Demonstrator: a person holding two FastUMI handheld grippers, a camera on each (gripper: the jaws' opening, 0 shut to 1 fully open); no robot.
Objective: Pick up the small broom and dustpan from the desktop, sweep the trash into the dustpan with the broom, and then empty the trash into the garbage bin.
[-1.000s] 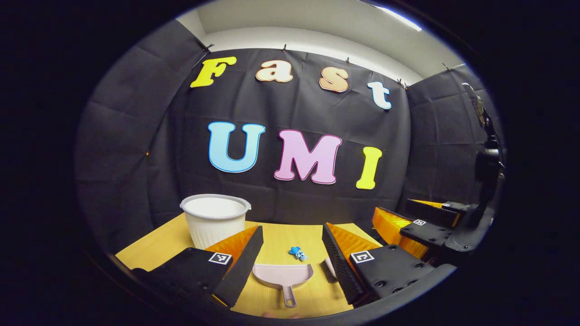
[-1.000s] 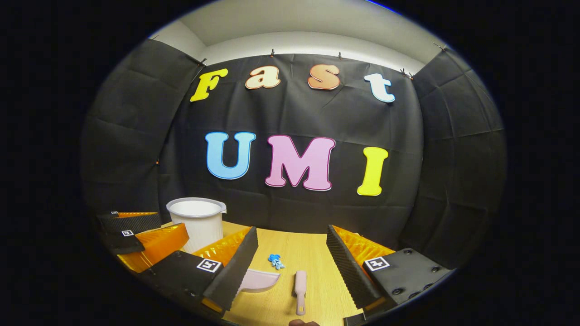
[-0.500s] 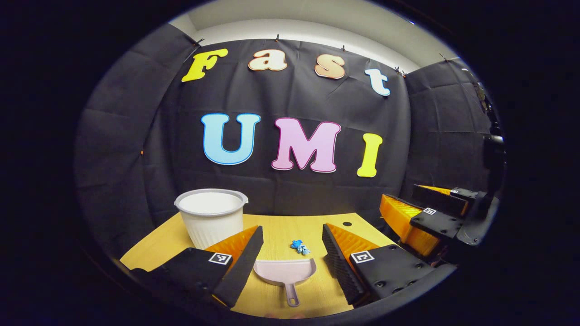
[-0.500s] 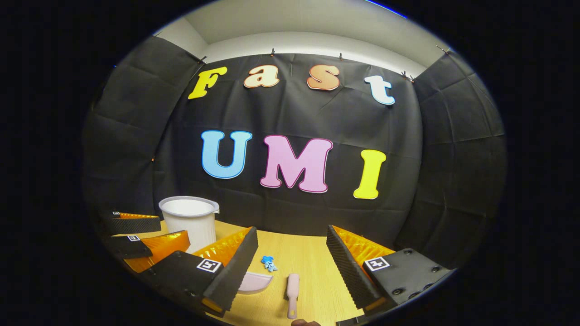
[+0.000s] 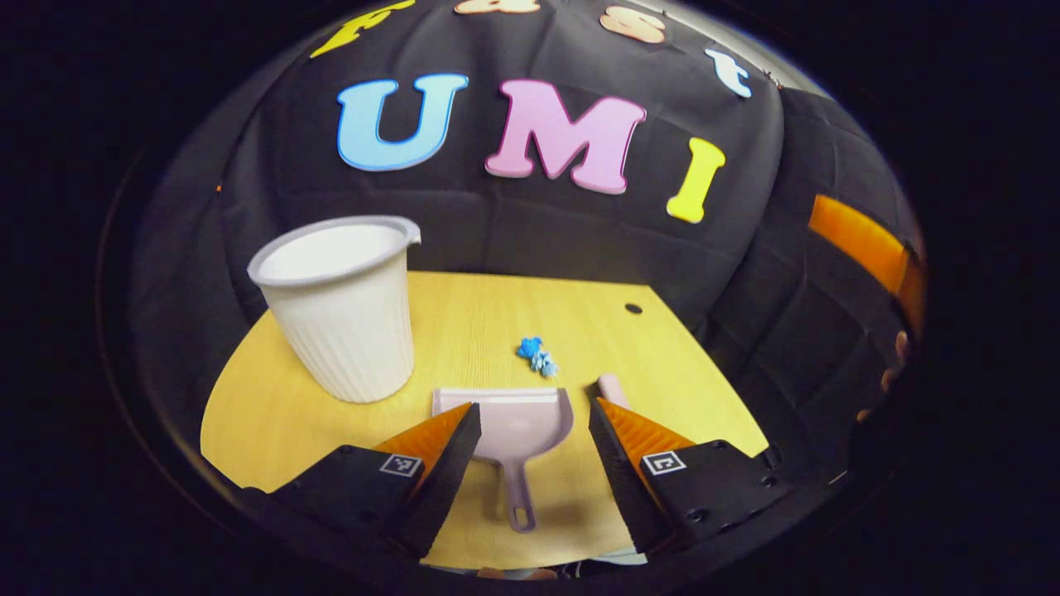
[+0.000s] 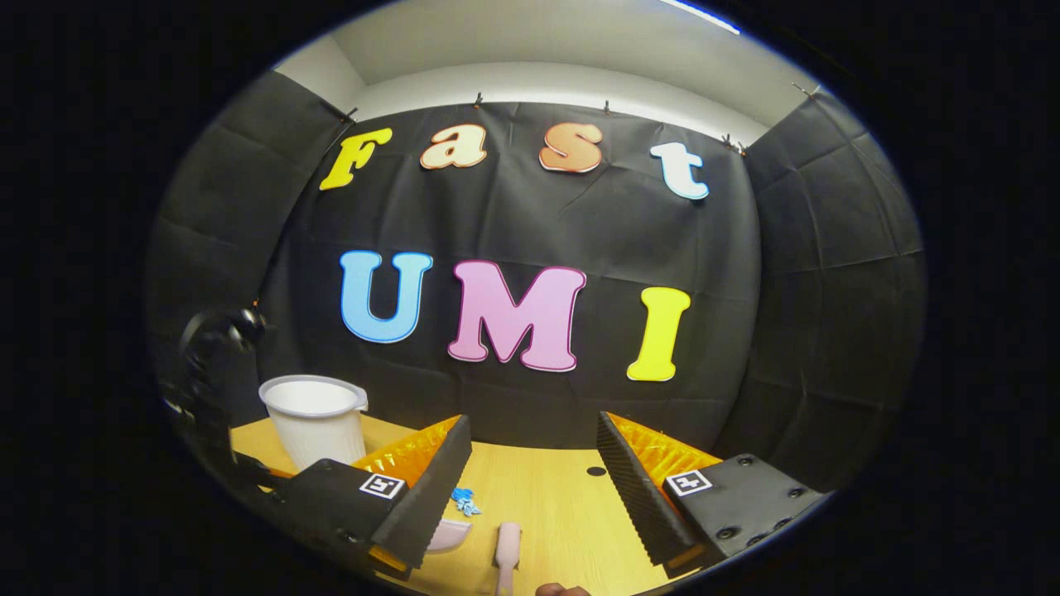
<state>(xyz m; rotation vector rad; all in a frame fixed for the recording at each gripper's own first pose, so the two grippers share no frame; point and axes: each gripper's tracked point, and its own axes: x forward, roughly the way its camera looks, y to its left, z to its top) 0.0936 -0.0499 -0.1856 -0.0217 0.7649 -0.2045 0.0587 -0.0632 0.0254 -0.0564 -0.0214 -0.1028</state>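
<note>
Both grippers: left gripper and right gripper spread apart, holding nothing.
Pink plastic dustpan: flat on wooden desktop, between left fingers.
Pink broom: probably lying flat.

— Is there any writing you can read from where you are?

— No, none that I can read. The nearest thing to a sign is on my own tools. On my left gripper each finger carries one of the small coded squares, one near left and one near right. They are blocky patterns, with no letters or numbers in them.

— And your other hand?

— My right gripper has its own coded squares in the same places, one on each finger. These too are only patterns, and I can't read them as words or digits.
</note>
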